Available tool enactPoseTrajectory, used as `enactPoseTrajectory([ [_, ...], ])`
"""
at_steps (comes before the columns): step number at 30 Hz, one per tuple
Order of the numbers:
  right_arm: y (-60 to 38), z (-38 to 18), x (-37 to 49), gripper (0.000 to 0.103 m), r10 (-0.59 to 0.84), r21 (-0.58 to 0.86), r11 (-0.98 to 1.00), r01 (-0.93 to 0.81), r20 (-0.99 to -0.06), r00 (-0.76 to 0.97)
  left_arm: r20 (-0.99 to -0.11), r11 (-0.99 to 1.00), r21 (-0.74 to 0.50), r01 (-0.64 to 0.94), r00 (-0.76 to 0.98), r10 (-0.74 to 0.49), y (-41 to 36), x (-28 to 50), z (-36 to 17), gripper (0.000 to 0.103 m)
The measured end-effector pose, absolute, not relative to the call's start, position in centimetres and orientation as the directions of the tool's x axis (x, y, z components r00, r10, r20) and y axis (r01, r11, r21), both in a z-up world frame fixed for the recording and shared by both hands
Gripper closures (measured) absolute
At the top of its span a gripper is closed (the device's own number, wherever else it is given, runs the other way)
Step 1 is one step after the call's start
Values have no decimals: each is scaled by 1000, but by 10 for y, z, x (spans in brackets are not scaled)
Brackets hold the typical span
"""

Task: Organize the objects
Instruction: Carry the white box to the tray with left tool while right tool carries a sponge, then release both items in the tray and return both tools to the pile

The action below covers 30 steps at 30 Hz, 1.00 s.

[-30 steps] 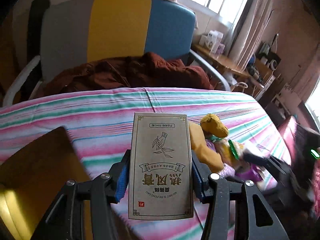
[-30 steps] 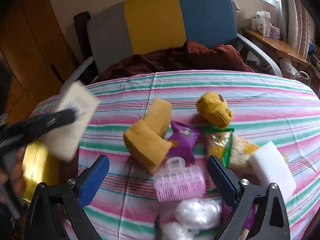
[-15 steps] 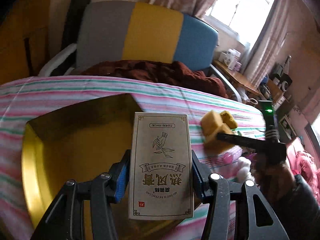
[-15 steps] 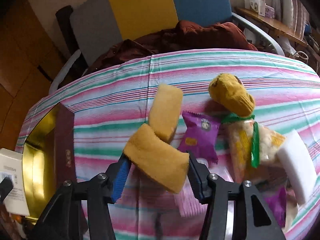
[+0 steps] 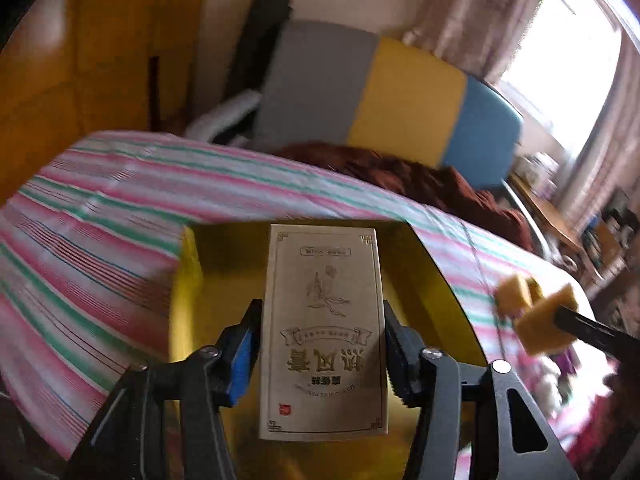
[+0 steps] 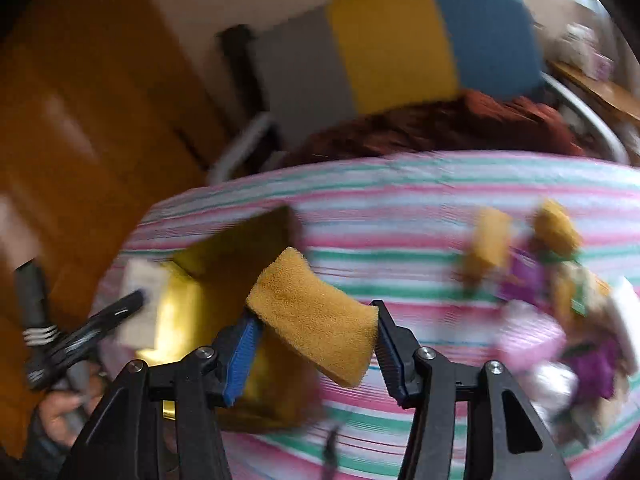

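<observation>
Left gripper [image 5: 322, 356]: jaws opening, the flat beige cardboard carton with printed characters [image 5: 323, 332] between them, upright over the gold-lined open box [image 5: 432, 280]. Risk: released this high and on end, the carton may tip against the box wall or fall outside.

Right gripper [image 6: 316, 344]: jaws opening around the mustard-yellow sponge block [image 6: 314, 314], just beside the box on its pile side. Risk: the slackening grip drops the sponge onto the striped tablecloth [image 6: 400, 208] short of the box. Further risk: both grippers converge on one box and may collide.

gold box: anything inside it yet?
Cannot tell fully. The gold box shows only bare gold lining; the beige carton between the left gripper's opening jaws hides its middle.
</observation>
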State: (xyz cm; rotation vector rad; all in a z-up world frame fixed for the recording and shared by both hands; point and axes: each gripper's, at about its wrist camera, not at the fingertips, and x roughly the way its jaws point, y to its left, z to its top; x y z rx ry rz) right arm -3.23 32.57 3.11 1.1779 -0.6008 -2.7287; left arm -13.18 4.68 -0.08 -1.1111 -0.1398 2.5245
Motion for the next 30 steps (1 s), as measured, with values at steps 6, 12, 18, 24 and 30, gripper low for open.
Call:
enactPoseTrajectory([
  [6,268,35,-59,17,-343,423,-905,47,-661,-668,-659,-952,-222,-212,-687,306,9,-130,2,23],
  [12,238,16,-53,18,-334,361,-929,83,-719,-609,-657,-959,-225,-170,-700,278,-23,-108,-4,22],
  [18,216,4,-35,17,-232,206,-972,114,-753,-616,-663,-971,-188,-150,-710,238,-25,-77,-13,17],
  [24,198,-1,-14,17,-132,76,-991,113,-738,-661,-646,-981,-113,-156,-739,192,-10,-52,-14,7],
  [30,202,-1,-4,17,-79,47,-997,65,-722,-687,-630,-981,-59,-183,-756,179,3,-40,-9,4],
])
